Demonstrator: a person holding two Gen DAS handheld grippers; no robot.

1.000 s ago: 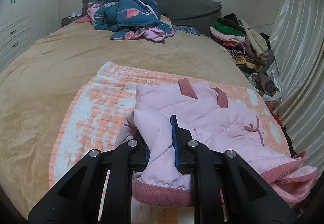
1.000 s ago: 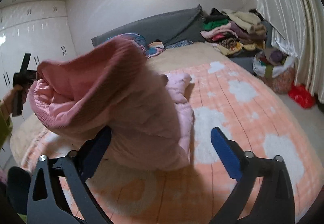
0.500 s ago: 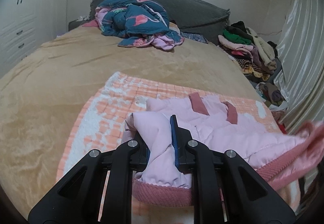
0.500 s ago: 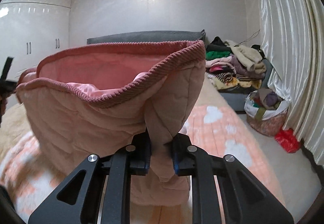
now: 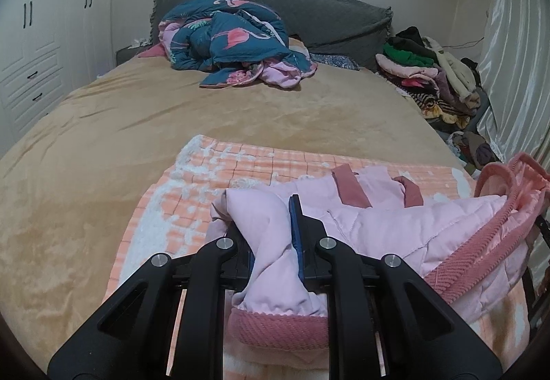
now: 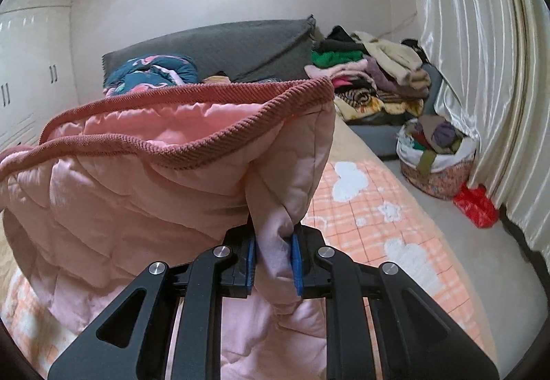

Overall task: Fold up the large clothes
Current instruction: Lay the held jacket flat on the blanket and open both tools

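Holding the pink jacket (image 5: pixel 395 228) by two spots along its hem, both grippers were clamped on cloth. In the left wrist view the left gripper (image 5: pixel 275 242) sat at the lower centre of the frame, its blue pads pressed together on a bunched fold of pale pink fabric, with the ribbed rose hem band (image 5: pixel 278 328) sagging just below the jaws. In the right wrist view the right gripper (image 6: pixel 273 259) pinched a gathered corner of the same jacket, lower centre, and the quilted body billowed up and to the left, its ribbed edge running across the middle of the frame.

The rest of the jacket lay on the orange checked blanket (image 5: pixel 240 163) spread over the tan bed cover (image 5: pixel 137 125), with two rose straps (image 5: pixel 350 187) showing toward the centre right. A blue flamingo quilt (image 5: pixel 233 43) was heaped near the grey headboard (image 5: pixel 326 15) in the upper centre, and a pile of clothes (image 6: pixel 374 77) sat in the upper right beside the curtain (image 6: pixel 481 53).

By my reading, the step in hand was the first fold: the hem raised, ready to be carried over. The next move called for both hands to travel together toward the collar end, keeping the hem taut and level between them, then lowering it so the edges met squarely before either grip let go.
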